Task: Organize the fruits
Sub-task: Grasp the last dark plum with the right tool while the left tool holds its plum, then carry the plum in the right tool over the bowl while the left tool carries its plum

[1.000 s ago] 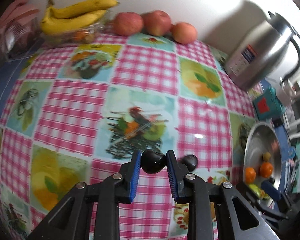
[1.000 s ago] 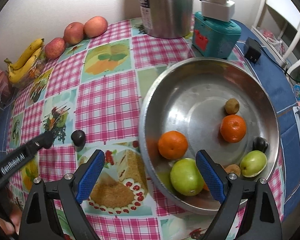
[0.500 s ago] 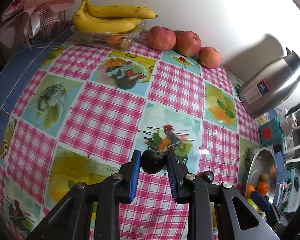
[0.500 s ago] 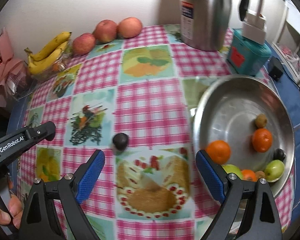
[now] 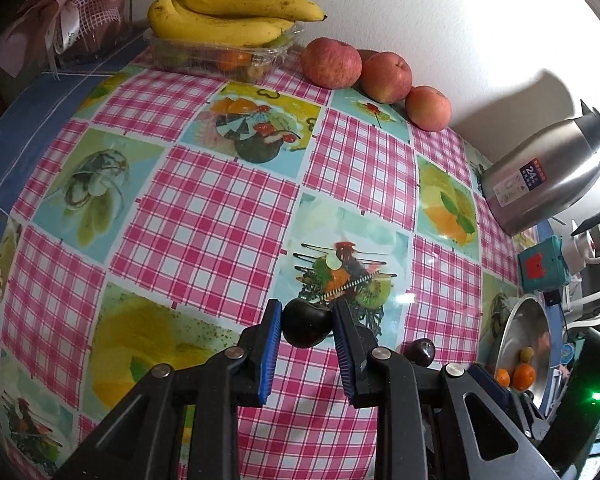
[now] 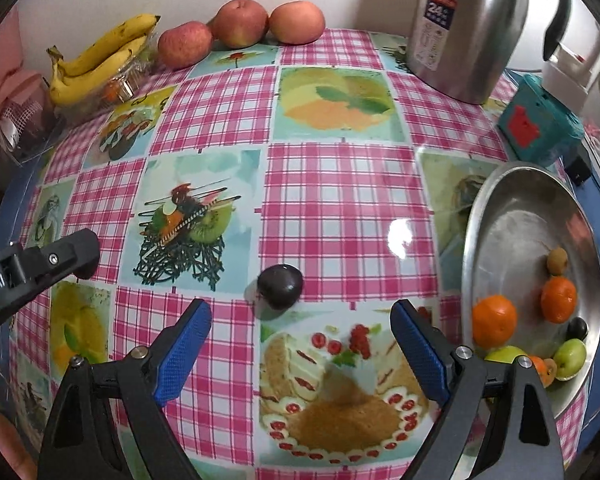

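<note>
My left gripper (image 5: 306, 312) is shut on a dark plum (image 5: 306, 330), held a little above the checked tablecloth. A second dark plum (image 6: 280, 286) lies loose on the cloth; the left wrist view shows this loose plum (image 5: 420, 352) to the right of my left fingers. My right gripper (image 6: 300, 316) points down just short of it, its jaws wide and closing, with nothing between the pads. The steel bowl (image 6: 472, 240) at the right holds oranges, green fruits and small dark and brown fruits. My left gripper's arm (image 6: 60, 252) shows at the left edge.
Bananas (image 5: 228, 20) lie on a clear plastic box against the far wall, with three apples (image 5: 386, 76) beside them. A steel kettle (image 6: 464, 28) and a teal box (image 6: 536, 128) stand at the back right. A wrapped pink parcel (image 5: 80, 20) sits at the far left.
My right gripper has moved left, away from over the bowl, to just before the loose plum. My left gripper has shifted a little with its plum still gripped.
</note>
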Tool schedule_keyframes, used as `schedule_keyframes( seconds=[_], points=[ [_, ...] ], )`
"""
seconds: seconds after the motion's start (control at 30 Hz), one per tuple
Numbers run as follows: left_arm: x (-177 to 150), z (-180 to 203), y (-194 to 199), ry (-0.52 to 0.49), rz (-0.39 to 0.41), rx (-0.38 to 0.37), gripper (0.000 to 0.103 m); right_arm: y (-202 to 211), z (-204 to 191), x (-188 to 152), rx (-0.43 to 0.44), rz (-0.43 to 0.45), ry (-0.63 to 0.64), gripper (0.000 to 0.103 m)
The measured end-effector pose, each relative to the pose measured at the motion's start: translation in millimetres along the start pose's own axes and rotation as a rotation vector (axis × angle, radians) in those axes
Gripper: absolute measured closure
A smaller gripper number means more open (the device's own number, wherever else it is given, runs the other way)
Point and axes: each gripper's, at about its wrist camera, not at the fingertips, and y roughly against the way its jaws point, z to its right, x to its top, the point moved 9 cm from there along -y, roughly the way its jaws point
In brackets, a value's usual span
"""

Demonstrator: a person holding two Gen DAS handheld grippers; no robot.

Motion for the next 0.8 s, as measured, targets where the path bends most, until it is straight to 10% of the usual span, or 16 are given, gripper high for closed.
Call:
schedule_keyframes(
  seconds=[0.8],
  points=[
    [0,-1,-5,0.013,-0.012,-0.007,0.075,-20,-11,7,0.033,-0.02,-0.013,0.076]
  ],
)
